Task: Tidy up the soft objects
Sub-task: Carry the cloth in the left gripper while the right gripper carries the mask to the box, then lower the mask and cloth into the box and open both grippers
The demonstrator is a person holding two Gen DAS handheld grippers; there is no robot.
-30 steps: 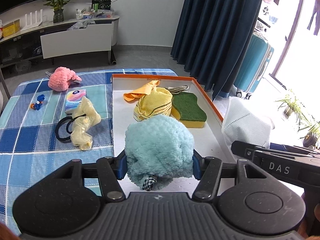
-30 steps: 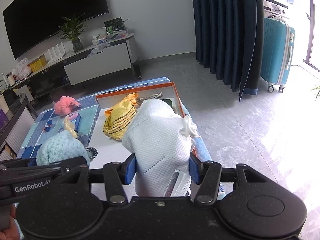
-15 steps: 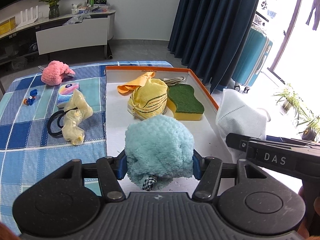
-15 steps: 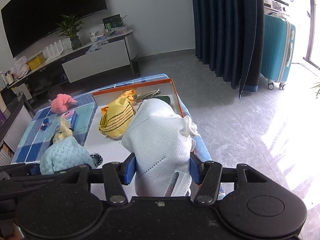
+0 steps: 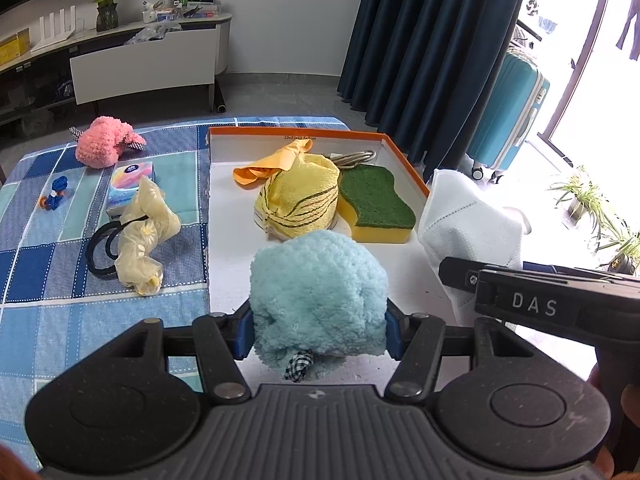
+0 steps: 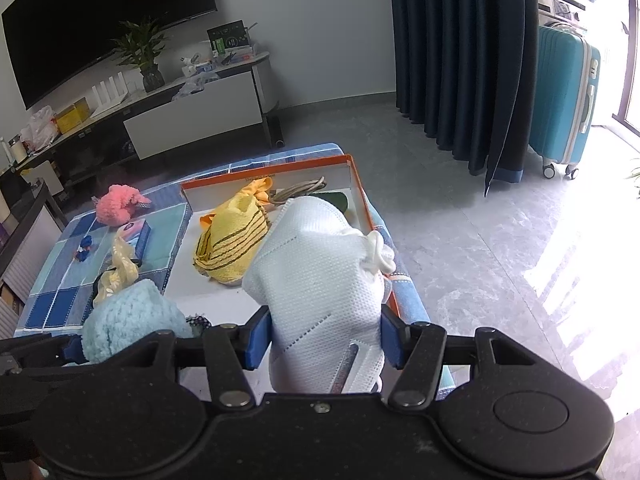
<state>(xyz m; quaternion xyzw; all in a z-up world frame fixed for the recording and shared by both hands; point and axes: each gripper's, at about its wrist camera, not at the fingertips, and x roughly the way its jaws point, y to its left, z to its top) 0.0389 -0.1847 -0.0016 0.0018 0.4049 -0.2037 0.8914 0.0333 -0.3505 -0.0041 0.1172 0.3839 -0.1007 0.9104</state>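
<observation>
A fluffy light-blue plush sits between the pads of my left gripper, which is shut on it above the near end of the orange-rimmed white box. My right gripper holds a white face mask upright over the box's right rim. Its jaws are opening, while the pads still touch the mask. In the left wrist view the mask and the right gripper show at the right. The right wrist view catches the blue plush at lower left.
Inside the box lie a yellow striped cloth, a green-and-yellow sponge, an orange cloth and a cord. On the checked blue cover: a pink plush, a tissue pack, a pale yellow scrunchie, black hair bands.
My right gripper has drifted slightly inward and down over the box with the mask, and its pads stand a touch wider. The left gripper has kept its grip and barely moved.
</observation>
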